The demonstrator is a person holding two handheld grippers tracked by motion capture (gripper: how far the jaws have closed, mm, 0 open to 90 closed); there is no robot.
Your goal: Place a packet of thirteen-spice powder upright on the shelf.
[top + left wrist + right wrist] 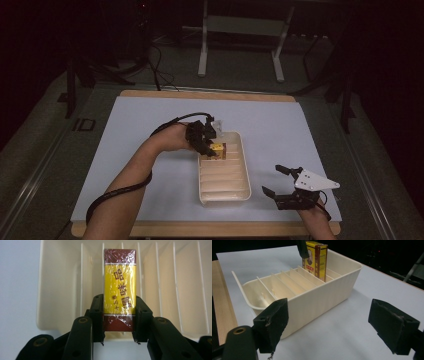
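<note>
Here the left gripper [209, 145] has its jaws clamped on the two narrow sides of a yellow-and-maroon box [120, 287], wrapped in clear film and standing upright — its lower end sits down among the thin dividers [287, 281] at the far end of the cream bin [243, 170]. In the left gripper view the box lies between two of the dividers, close to the bin's end wall, with a narrow gap on either side. In the right gripper view the box rises well above the bin's rim and most of its height is clear of the slots. The nearer slots hold nothing. The right gripper [282, 186] rests on the pale blue table top [280, 125] just beside the bin's near right corner, jaws spread wide with nothing between them — bare table lies ahead of it and to its right, up to the wooden edge [223, 302].
</note>
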